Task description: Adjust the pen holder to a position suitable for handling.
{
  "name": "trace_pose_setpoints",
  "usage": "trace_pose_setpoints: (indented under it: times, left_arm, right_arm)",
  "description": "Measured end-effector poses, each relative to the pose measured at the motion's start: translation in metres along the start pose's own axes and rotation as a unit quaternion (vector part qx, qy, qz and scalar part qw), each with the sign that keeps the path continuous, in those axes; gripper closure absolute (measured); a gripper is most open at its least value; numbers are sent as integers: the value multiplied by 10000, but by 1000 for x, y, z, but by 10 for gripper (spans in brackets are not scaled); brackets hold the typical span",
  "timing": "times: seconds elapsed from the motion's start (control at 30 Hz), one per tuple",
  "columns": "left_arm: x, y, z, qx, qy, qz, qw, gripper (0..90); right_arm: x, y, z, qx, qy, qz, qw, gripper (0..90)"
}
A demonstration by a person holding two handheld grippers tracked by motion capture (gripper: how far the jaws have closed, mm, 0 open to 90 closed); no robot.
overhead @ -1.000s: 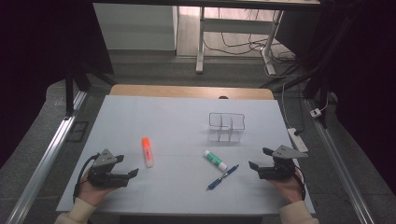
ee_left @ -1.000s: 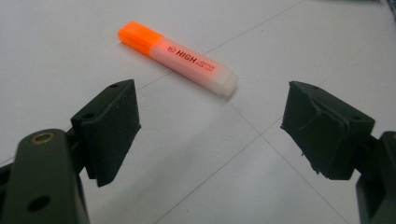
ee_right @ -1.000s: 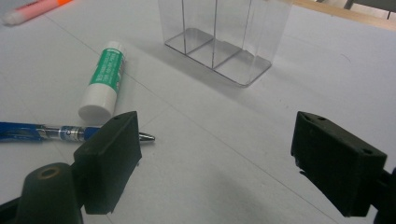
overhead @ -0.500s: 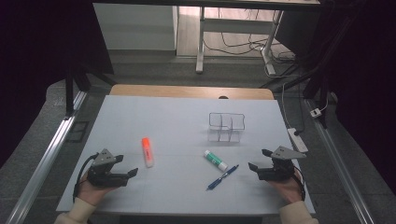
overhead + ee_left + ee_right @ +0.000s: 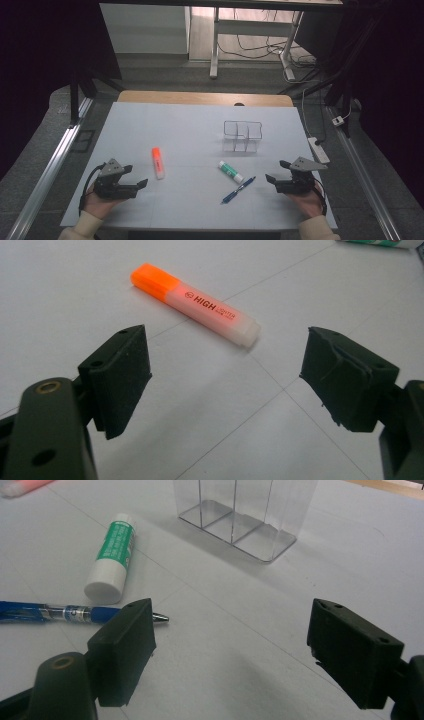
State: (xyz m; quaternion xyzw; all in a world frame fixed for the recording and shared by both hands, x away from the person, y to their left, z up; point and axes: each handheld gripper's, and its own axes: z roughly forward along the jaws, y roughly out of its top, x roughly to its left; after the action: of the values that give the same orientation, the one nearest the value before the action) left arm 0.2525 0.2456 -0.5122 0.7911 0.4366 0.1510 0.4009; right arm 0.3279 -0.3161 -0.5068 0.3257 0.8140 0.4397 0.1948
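Start position: left gripper (image 5: 136,179) and right gripper (image 5: 276,173) wide open, empty. Next: approach orange highlighter pen (image 5: 195,304), upper centre; align jaws, close.

"HIGH" in red capitals on the orange highlighter (image 5: 196,305), smaller print beside it too small to read

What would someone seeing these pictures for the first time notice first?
Probably the orange highlighter, lying flat on the white table just ahead of the open left claw. Next, the clear plastic organizer standing empty toward the far right, with a glue stick and a blue pen lying before it, near the open right claw.
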Motion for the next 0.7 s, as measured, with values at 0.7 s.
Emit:
trace_pose_setpoints:
  times: [0.7]
  left_arm:
    - [1, 8, 6, -53, -34, 59, 10000, 197]
  right_arm:
    - [-5, 33, 5, 27, -104, 142, 9998, 233]
